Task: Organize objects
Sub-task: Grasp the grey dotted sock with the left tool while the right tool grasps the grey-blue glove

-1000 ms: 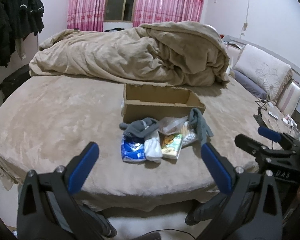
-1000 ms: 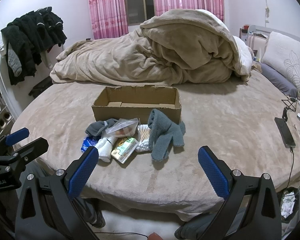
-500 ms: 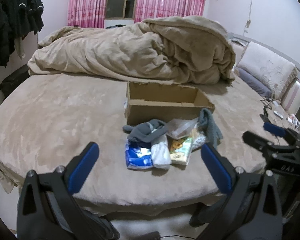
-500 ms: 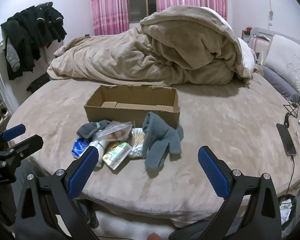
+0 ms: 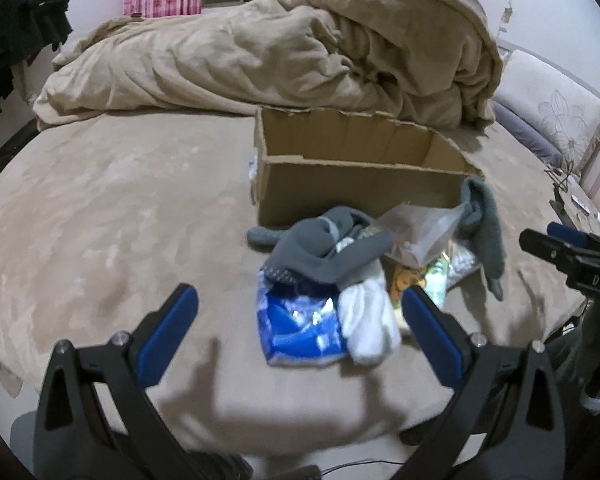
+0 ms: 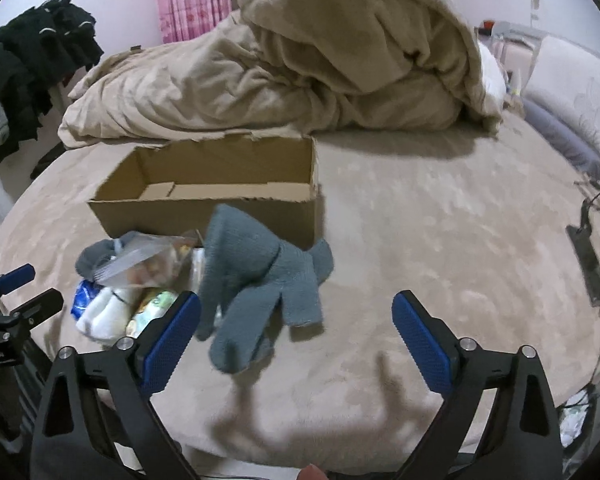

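Observation:
An open empty cardboard box (image 5: 360, 184) (image 6: 204, 192) sits on the bed. In front of it lies a pile: a blue packet (image 5: 300, 330), white socks (image 5: 370, 322) (image 6: 104, 312), a dark grey sock (image 5: 324, 250), a clear bag (image 5: 420, 232) (image 6: 144, 260), a snack pack (image 6: 152, 312) and teal-grey gloves (image 6: 260, 276) (image 5: 482, 224). My left gripper (image 5: 300, 330) is open, just short of the blue packet. My right gripper (image 6: 296, 328) is open, just short of the gloves.
A rumpled beige duvet (image 5: 280, 48) is heaped behind the box. A phone on a cable (image 6: 588, 264) lies on the bed's right side. Dark clothes (image 6: 28, 60) hang at the left wall. Pillows (image 5: 552, 112) lie at the right. The bed's edge is just below the grippers.
Both grippers have moved forward and down toward the pile; the box and the objects look larger. Nothing was taken hold of.

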The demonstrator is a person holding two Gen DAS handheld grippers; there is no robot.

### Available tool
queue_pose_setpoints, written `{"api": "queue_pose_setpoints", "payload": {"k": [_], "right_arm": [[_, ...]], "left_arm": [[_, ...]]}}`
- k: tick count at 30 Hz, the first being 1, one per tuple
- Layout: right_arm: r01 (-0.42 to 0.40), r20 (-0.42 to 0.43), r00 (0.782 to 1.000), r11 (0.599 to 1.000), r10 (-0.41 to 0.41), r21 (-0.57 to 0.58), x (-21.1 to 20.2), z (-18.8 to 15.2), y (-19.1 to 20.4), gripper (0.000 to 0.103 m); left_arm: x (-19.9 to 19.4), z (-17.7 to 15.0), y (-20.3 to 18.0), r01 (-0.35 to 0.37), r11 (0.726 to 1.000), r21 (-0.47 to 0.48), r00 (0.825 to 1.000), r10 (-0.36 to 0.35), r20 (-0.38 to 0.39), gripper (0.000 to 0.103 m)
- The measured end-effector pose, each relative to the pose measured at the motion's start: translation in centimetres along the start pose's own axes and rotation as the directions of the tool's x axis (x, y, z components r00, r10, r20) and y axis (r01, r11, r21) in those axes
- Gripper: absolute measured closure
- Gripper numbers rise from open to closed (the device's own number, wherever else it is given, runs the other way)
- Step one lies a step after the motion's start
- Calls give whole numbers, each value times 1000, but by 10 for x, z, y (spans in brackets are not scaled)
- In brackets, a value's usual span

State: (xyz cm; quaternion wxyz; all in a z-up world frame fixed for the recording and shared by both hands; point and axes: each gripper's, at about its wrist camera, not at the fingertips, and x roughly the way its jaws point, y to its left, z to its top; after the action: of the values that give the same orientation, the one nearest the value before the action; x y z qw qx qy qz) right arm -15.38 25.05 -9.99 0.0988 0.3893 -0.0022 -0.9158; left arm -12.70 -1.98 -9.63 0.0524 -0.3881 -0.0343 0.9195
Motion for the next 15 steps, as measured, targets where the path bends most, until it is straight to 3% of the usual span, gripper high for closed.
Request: {"api": "queue_pose_setpoints", "payload": {"k": [5,8,15], "right_arm": [[-39,-41,998,999,39,6,25,-2,0,10],[-77,-76,994,997,78,15,40,-2,1,20],[-131,-81,987,989,137,70,63,9,-7,21]], "left_arm": [[23,12,-5,-2,999,40,1000,2,-1,8],[33,19,-3,2,999,39,1000,-1,-10,13],[63,25,-1,89,996,31,994,-87,-63,38]]}}
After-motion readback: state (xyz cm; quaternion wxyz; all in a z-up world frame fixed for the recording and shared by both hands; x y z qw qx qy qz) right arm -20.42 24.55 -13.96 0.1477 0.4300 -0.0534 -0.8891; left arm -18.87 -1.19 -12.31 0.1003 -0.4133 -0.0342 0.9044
